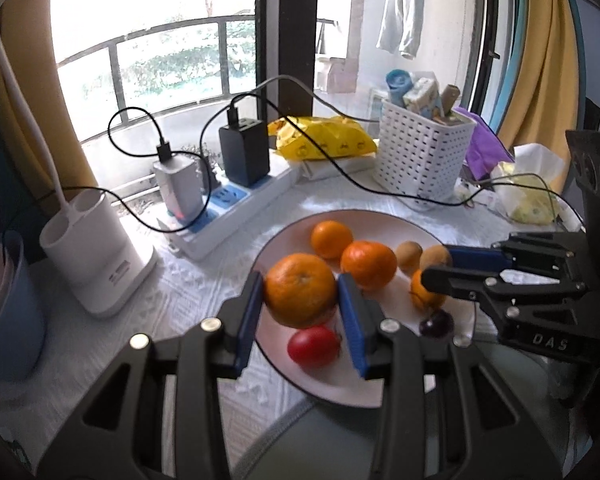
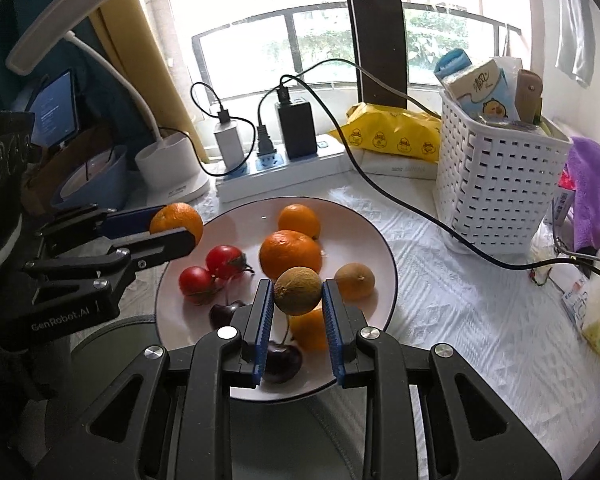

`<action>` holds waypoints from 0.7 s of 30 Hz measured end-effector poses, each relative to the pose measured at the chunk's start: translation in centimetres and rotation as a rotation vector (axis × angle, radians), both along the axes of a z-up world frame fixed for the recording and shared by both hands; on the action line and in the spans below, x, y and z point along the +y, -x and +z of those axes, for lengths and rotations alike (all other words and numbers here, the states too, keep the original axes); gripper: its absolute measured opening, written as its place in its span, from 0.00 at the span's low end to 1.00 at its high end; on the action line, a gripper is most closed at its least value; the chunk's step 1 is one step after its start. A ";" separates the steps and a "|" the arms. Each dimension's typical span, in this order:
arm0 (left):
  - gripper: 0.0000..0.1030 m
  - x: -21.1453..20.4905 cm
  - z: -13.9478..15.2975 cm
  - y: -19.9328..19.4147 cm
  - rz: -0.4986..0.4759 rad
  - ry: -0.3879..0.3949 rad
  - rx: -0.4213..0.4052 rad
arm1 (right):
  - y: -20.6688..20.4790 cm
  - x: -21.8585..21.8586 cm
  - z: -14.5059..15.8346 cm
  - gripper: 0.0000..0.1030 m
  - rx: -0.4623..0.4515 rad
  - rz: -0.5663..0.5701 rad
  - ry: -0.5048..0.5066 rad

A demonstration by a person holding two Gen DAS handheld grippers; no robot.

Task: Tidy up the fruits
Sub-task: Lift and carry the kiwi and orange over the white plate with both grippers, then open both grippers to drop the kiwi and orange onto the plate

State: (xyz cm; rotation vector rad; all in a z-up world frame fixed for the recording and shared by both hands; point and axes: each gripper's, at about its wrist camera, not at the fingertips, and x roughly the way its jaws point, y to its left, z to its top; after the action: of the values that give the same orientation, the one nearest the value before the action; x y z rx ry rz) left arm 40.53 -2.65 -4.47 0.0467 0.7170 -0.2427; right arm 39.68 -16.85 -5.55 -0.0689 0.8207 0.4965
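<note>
We hold a piece of fruit in each tool above the white plate point(image 2: 384, 248), which sits on the cloth-covered desk point(image 2: 440, 320). Our left tool point(image 1: 300, 300) is clamped on a large orange point(image 1: 300, 290), hanging over the plate's 9 o'clock edge in the right wrist view, with the tomato point(image 1: 314, 345) below it. Our right tool point(image 2: 296, 300) grips a small brownish-green fruit point(image 2: 298, 291), lifted over the plate's 6 o'clock side above a dark cherry point(image 2: 282, 360). On the plate lie two more oranges point(image 2: 290, 254), two tomatoes point(image 2: 198, 282), a second brownish fruit point(image 2: 355, 281) at 3 o'clock and another cherry point(image 2: 224, 314). We judge the step to be sorting like with like: next, each held fruit wants carrying toward its own kind and lowering gently, without knocking the round neighbours, which would roll.
</note>
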 end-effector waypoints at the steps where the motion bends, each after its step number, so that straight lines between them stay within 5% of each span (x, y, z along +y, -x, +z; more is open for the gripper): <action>1: 0.38 0.0 0.0 -0.2 -0.001 -0.001 -0.001 | -0.2 -0.1 -0.1 0.26 0.002 -0.003 0.001; 21: 0.38 -0.2 -2.7 -5.6 -0.016 0.030 0.067 | -5.3 0.8 -0.7 0.26 -0.019 -0.056 0.037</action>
State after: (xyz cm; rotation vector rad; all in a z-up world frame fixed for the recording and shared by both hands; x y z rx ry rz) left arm 46.10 -2.83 -7.19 0.0156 0.7796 -0.2711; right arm 44.95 -16.08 -6.22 -0.0843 0.8114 0.4273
